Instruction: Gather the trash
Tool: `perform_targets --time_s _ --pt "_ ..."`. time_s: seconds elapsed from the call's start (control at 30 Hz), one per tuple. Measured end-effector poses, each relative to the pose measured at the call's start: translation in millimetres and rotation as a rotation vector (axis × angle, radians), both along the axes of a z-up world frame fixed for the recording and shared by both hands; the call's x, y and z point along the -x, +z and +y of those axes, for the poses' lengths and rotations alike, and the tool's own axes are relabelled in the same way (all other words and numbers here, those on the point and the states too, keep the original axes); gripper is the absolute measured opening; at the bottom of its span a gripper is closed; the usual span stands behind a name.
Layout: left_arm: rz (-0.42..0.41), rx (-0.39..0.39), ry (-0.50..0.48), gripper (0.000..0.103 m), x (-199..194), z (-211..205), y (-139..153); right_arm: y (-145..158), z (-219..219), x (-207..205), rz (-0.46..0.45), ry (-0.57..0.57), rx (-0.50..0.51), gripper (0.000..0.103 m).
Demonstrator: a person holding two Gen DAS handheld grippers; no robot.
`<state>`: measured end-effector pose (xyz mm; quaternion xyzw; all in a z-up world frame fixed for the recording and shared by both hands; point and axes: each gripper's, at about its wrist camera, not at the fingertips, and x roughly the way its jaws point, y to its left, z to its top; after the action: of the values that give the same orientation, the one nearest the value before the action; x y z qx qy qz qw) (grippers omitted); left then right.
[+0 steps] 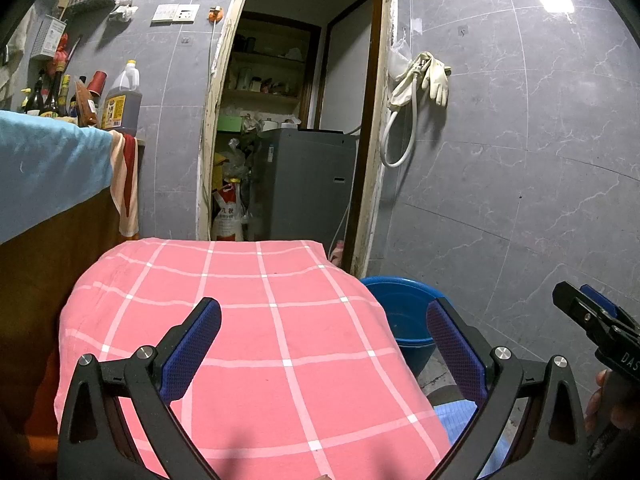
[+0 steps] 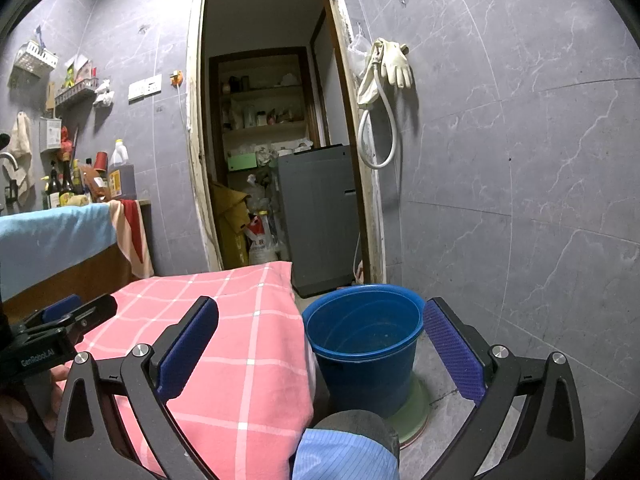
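A blue plastic bucket (image 2: 364, 344) stands upright on the floor on a green disc, just right of a table under a pink checked cloth (image 2: 224, 336). Its inside shows only dark grime. My right gripper (image 2: 320, 344) is open, its left finger over the cloth's corner and its right finger beside the bucket, with nothing between them. My left gripper (image 1: 326, 344) is open above the pink cloth (image 1: 256, 320), also holding nothing. The bucket (image 1: 400, 312) shows partly behind the cloth's right edge. Each gripper appears at the other view's edge: right gripper (image 1: 592, 320), left gripper (image 2: 60, 324).
Ahead is a doorway (image 2: 272, 160) into a storeroom with a grey washing machine (image 2: 320, 216), shelves and bags. A counter with a blue towel (image 1: 48, 172) and bottles runs along the left. Gloves and a hose (image 2: 380, 92) hang on the grey tiled wall. A blue-striped sleeve (image 2: 344, 456) lies below.
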<state>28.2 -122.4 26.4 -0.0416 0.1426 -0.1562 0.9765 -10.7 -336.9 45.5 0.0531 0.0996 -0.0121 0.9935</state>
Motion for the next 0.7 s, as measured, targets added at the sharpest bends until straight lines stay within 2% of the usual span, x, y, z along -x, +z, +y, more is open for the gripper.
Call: perform_targets --time_s 0.53,0.7 --pt "-0.005 0.002 0.009 0.101 -0.2 1.4 -2.5 1.0 0.8 -0.4 0.003 -0.001 0.000 0.103" --pt "-0.008 -0.019 0.018 0.101 1.3 0.1 -6.3 1.2 0.9 -0.7 0.004 0.000 0.000 0.103"
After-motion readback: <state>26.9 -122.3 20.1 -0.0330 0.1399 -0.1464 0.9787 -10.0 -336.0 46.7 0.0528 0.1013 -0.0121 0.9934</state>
